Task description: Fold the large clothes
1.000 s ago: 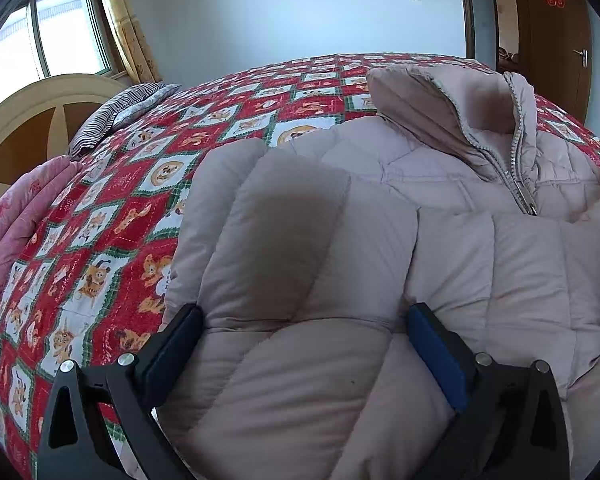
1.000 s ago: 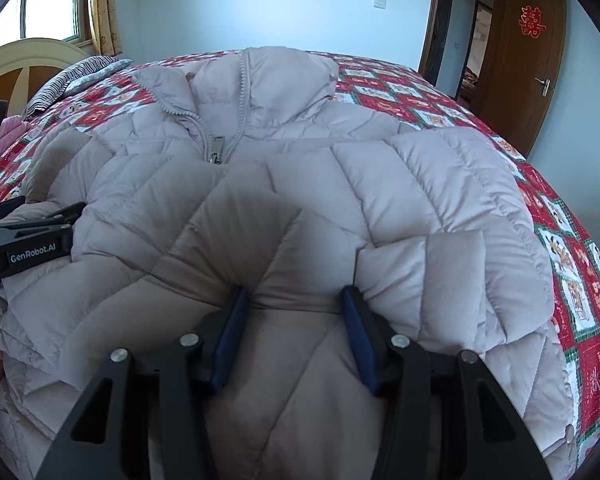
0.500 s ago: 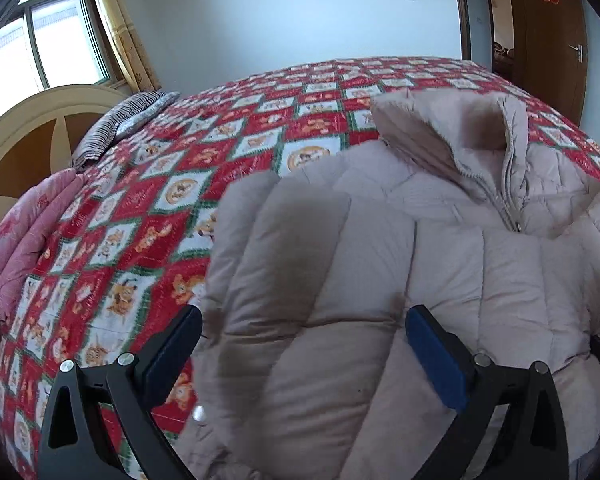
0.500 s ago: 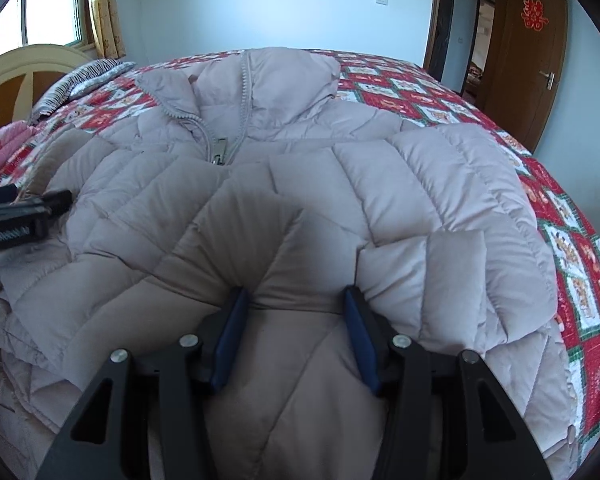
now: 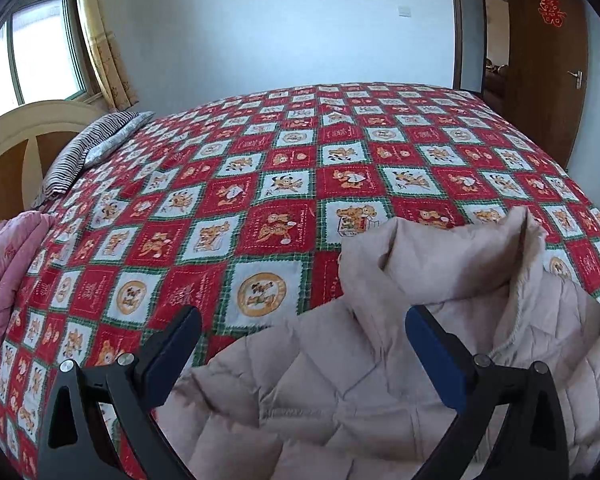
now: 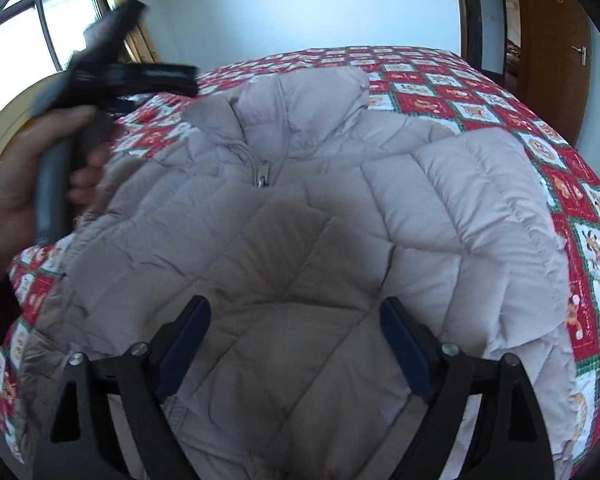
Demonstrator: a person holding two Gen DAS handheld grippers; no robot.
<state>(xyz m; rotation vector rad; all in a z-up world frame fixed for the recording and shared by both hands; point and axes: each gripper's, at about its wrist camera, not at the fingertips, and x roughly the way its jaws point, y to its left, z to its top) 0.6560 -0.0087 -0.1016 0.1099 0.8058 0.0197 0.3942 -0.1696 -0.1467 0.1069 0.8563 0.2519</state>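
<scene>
- The bed cover (image 5: 284, 184) is the biggest thing, red and white squares with little cartoon bears, and it spreads across the whole bed
- The puffy jacket (image 6: 300, 240) is pale pink-beige and lies flat on the bed cover, front side up, with its collar (image 6: 300, 108) at the far end and its zip pull (image 6: 262, 172) just below the collar
- A brown door (image 5: 548, 60) stands at the far right of the room, with a red paper sign on it
- A window (image 5: 40, 52) with a yellow curtain is at the far left
- A pink blanket (image 5: 4, 280) lies bunched at the left edge of the bed, and a striped pillow (image 5: 88, 148) lies farther up that side
- The left gripper (image 5: 300, 344) is wide open and holds nothing, up above the jacket's shoulder (in the right view it looks blurry, with a bare hand (image 6: 24, 172) around its handle)
- The right gripper (image 6: 296, 340) is wide open too, with nothing pinched between its blue pads, low over the middle of the jacket
</scene>
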